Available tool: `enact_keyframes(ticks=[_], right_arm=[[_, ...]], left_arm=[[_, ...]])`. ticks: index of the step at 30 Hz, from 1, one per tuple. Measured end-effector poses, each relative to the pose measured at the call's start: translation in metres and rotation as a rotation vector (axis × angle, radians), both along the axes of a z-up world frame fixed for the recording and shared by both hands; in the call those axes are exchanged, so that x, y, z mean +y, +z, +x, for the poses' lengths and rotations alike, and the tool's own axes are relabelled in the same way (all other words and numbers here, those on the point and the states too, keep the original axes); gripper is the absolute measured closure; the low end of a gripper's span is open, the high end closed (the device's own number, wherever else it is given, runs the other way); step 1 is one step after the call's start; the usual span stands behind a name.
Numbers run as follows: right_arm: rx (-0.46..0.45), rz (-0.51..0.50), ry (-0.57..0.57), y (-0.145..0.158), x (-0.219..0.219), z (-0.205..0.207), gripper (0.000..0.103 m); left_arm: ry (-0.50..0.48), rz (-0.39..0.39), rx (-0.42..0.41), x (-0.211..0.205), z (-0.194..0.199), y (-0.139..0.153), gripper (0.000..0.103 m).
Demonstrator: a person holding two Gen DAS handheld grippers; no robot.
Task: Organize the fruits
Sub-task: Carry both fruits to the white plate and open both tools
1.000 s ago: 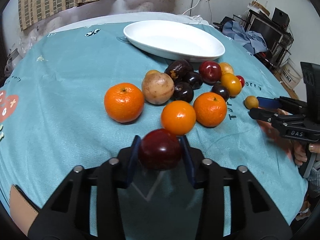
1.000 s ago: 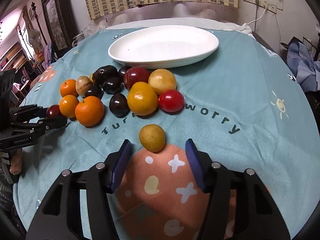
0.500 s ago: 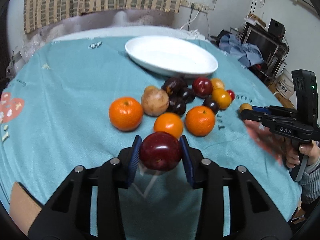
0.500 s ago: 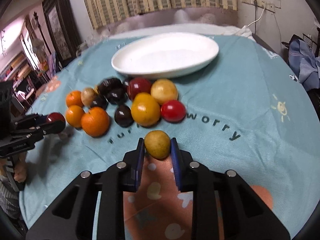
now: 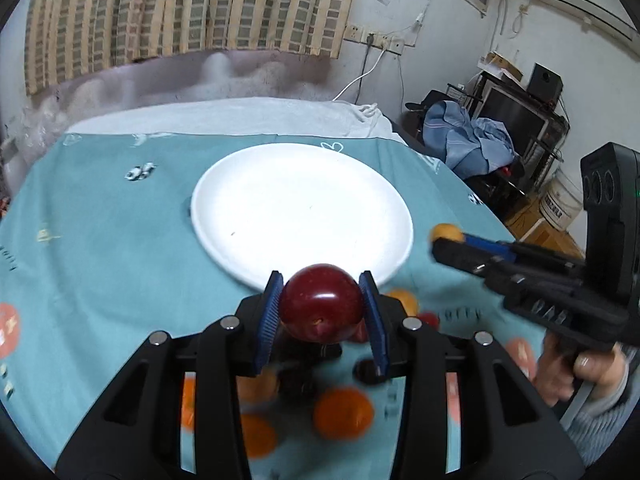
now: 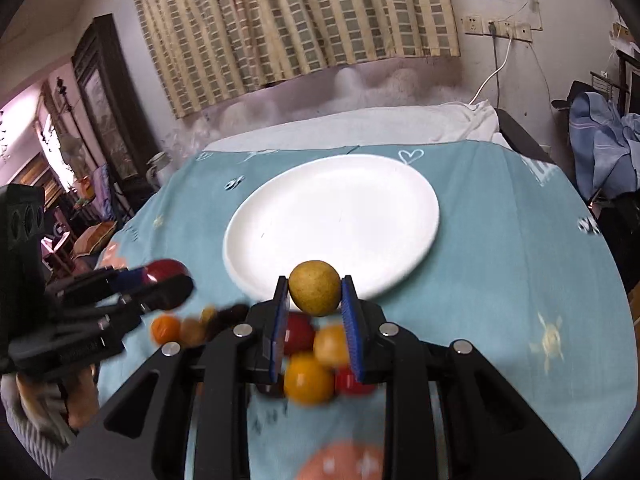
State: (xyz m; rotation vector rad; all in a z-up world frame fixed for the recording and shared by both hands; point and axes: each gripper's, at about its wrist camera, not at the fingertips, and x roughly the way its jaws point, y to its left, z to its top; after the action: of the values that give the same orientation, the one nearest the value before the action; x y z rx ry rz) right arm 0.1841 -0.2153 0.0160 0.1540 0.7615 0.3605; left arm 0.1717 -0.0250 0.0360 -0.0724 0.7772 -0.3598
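Observation:
My left gripper [image 5: 322, 312] is shut on a dark red apple [image 5: 320, 308] and holds it in the air at the near rim of the empty white plate [image 5: 248, 200]. My right gripper [image 6: 315, 300] is shut on a small yellow-brown fruit [image 6: 315, 293], raised at the near rim of the same plate [image 6: 360, 208]. Each gripper shows in the other's view: the right one [image 5: 440, 240] at right, the left one [image 6: 168, 280] at left. The remaining fruit pile lies below the fingers: oranges [image 5: 343, 412], a yellow fruit [image 6: 308, 378], red ones [image 6: 298, 334].
A teal patterned cloth [image 5: 100, 240] covers the round table. A curtain and wall sockets are behind it. Clothes and a TV stand [image 5: 500, 136] sit off the right edge; a dark cabinet [image 6: 104, 120] stands at left.
Both grippers have lifted their fruit off the cloth and moved forward over the fruit pile to the plate's near rim. The right gripper had closed on the yellow-brown fruit a moment earlier.

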Motion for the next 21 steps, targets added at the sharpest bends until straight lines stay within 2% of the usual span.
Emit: enact_keyframes(ticks=[2,6,7,9,10,15,21], right_arm=[[0.026,-0.01,-0.019,-0.011,0.003,0.021,0.077],[0.058,0.0,-0.043,-0.027,0.001,0.045,0.077],[0.066,0.002,-0.044,-0.03,-0.001,0.049,0.077],[0.094,0.007,-0.037,-0.036,-0.001,0.055,0.077],[0.103,0.006,-0.037,-0.038,-0.001,0.057,0.077],[0.121,-0.014,-0.028,-0.044,0.002,0.059,0.077],[0.063,0.036,-0.046,-0.023,-0.009,0.043,0.076]], left_arm=[[0.011,0.008,0.036,-0.006,0.026,-0.01,0.063],[0.024,0.006,0.087,-0.01,0.053,-0.03,0.063],[0.023,0.004,0.086,-0.011,0.056,-0.031,0.061],[0.019,-0.004,0.083,-0.014,0.06,-0.034,0.048],[0.018,-0.005,0.078,-0.014,0.06,-0.034,0.042],[0.009,0.025,0.054,-0.015,0.052,-0.034,0.041],[0.079,0.012,-0.004,0.013,0.029,-0.014,0.033]])
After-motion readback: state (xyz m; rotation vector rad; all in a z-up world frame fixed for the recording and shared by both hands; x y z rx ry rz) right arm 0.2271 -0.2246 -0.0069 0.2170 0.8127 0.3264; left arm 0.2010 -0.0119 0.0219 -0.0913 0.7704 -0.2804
